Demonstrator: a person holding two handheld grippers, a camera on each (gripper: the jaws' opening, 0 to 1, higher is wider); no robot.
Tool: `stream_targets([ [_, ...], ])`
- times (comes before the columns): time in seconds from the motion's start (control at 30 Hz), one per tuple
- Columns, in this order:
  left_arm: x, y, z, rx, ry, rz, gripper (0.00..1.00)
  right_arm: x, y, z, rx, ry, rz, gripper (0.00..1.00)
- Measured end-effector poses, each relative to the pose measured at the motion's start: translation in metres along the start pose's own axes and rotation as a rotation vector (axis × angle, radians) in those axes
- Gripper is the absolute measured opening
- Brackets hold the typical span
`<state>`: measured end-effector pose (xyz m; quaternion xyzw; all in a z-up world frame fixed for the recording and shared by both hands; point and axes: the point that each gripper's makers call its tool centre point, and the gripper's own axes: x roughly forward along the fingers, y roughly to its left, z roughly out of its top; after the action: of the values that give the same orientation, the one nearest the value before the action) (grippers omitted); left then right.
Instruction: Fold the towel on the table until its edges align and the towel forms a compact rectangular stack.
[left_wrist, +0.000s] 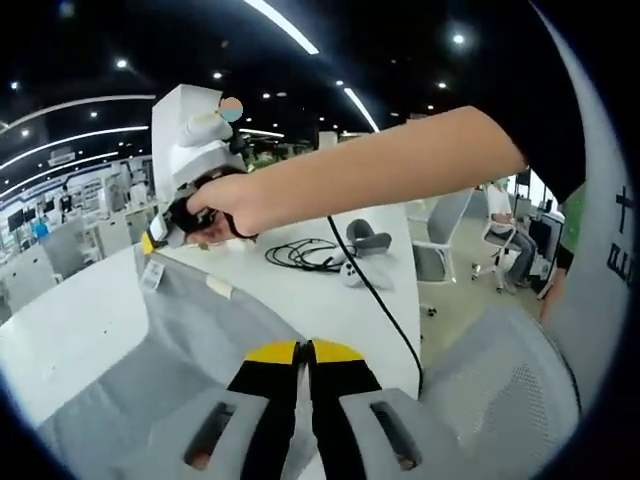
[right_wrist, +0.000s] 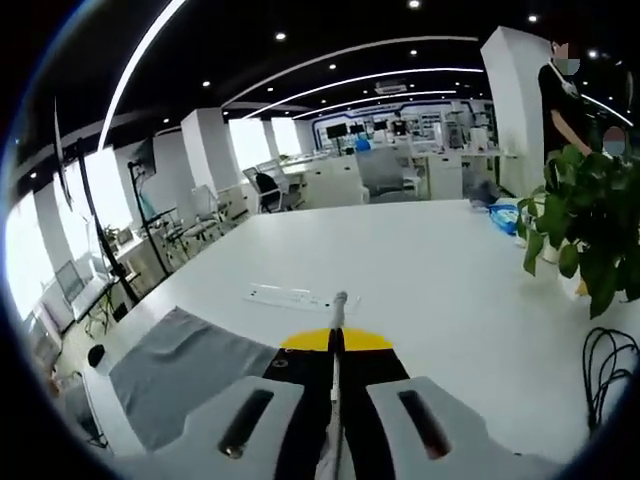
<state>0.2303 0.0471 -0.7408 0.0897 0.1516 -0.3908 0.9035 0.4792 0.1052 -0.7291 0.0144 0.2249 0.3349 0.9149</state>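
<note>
The grey towel (left_wrist: 190, 340) hangs lifted above the white table (left_wrist: 70, 340), stretched between the two grippers. In the left gripper view my left gripper (left_wrist: 305, 352) is shut, with the towel's near edge pinched between its yellow-tipped jaws. A hand holds my right gripper (left_wrist: 157, 238) at the far corner, shut on the towel just above a small white tag (left_wrist: 152, 273). In the right gripper view my right gripper (right_wrist: 335, 338) is shut on a thin fold of cloth, and the rest of the towel (right_wrist: 185, 378) drapes away to the left.
Black cables (left_wrist: 300, 254) and white controllers (left_wrist: 352, 270) lie on the table behind the towel; a grey mesh chair (left_wrist: 500, 390) stands close by. A white keyboard-like strip (right_wrist: 290, 296), a potted plant (right_wrist: 580, 225) and more cables (right_wrist: 610, 370) sit on the table (right_wrist: 430, 270).
</note>
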Motion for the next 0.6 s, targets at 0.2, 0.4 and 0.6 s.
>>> stream_targets([
  [0.2, -0.028, 0.014, -0.004, -0.028, -0.017, 0.048, 0.03, 0.005, 0.019, 0.007, 0.004, -0.012, 0.004, 0.00],
  [0.4, -0.053, 0.024, -0.004, -0.047, -0.034, 0.081, 0.03, 0.006, 0.039, 0.017, 0.011, -0.030, 0.014, 0.00],
  [0.6, -0.082, 0.038, -0.002, -0.054, -0.061, 0.129, 0.03, 0.008, 0.063, 0.030, 0.005, -0.050, 0.034, 0.00],
])
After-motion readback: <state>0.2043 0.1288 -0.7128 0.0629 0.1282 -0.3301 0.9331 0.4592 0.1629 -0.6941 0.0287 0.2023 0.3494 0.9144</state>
